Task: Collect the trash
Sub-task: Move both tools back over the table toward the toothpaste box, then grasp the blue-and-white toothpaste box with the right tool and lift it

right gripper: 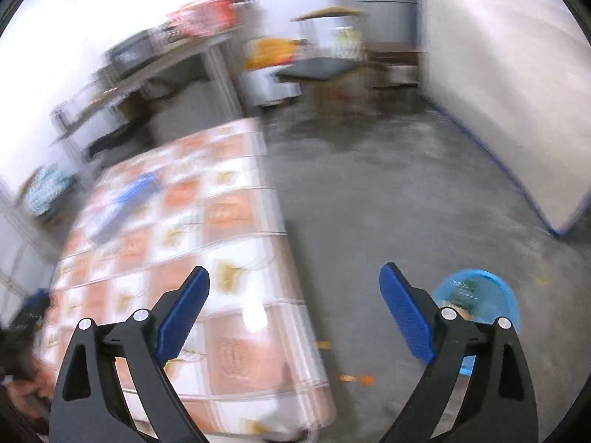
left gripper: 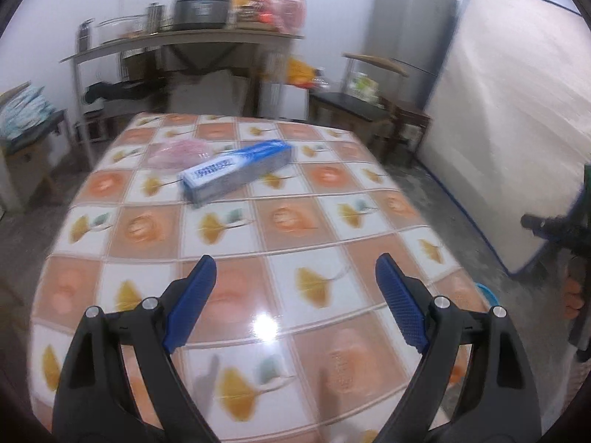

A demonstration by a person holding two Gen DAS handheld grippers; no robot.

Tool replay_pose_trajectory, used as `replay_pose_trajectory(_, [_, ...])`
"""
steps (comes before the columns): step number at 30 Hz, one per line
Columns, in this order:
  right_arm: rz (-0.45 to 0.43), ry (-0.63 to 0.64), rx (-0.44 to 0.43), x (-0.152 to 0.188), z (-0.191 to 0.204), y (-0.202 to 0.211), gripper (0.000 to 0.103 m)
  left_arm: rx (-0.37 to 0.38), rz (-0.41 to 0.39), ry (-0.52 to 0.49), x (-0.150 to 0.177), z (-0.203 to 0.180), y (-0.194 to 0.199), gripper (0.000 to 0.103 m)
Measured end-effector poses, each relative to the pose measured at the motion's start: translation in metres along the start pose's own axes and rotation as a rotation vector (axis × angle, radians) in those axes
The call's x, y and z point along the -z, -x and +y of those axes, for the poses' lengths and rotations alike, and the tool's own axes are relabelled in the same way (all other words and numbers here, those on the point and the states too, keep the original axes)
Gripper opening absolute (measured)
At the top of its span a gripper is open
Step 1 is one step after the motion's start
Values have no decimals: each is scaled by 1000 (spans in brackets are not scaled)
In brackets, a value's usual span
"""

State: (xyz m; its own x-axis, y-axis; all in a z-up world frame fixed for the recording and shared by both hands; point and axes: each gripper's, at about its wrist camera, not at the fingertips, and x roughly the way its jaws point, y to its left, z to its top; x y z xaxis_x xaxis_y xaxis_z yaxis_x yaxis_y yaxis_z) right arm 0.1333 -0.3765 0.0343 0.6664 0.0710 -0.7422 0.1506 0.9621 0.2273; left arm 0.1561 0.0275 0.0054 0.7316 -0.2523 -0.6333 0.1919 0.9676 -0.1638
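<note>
The left gripper [left gripper: 295, 273] is hanging over the near half of a table [left gripper: 155, 229] covered in a glossy cloth of orange and white squares with yellow leaf prints, its blue-padded jaws standing wide apart with nothing between them. Farther along the table, a long blue and white box [left gripper: 236, 171] is lying at a slant, and just beyond it, touching or nearly touching its far left side, a crumpled pink plastic bag [left gripper: 177, 153] is sitting on the cloth. The stretch of cloth between the left gripper and the box is bare, with only a bright glare of light on it. Behind the table a metal shelf [left gripper: 173, 42] is carrying a dark pot, jars and red and orange packages, and to its right a dark chair [left gripper: 354, 105], a grey fridge [left gripper: 410, 18] and an upright mattress [left gripper: 517, 118] leaning on the wall are crowding the room's right side. The right gripper [right gripper: 295, 288] is pointing down past the table's right edge toward the grey concrete floor [right gripper: 388, 192], its jaws also spread wide and holding nothing. A round blue basket [right gripper: 480, 295] is standing on the floor just beside the table's near right corner, partly hidden behind the right gripper's right finger; something is lying inside it, but it is too blurred to identify. A few small orange scraps [right gripper: 358, 378] are lying on the floor between the table and the basket.
</note>
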Motion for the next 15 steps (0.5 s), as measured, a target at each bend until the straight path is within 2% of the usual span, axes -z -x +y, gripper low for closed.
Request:
replay_pose_trajectory(1, [20, 32, -74, -8, 24, -9, 91, -14, -4, 18, 2, 10, 3, 85])
replay_pose_trajectory(6, [162, 74, -307, -43, 126, -57, 91, -71, -43, 86, 18, 51, 19, 88])
replay_pose_trajectory(8, [217, 61, -352, -58, 165, -84, 91, -84, -57, 107, 23, 63, 24, 89])
replay_pose_trajectory(11, [340, 6, -364, -82, 219, -143, 91, -95, -71, 142, 30, 81, 34, 89])
replay_pose_trajectory(13, [436, -61, -311, -94, 247, -191, 91, -108, -76, 158, 35, 92, 38, 89])
replay_pose_trajectory(15, [483, -114, -257, -100, 265, -226, 91, -126, -79, 173, 40, 103, 42, 89])
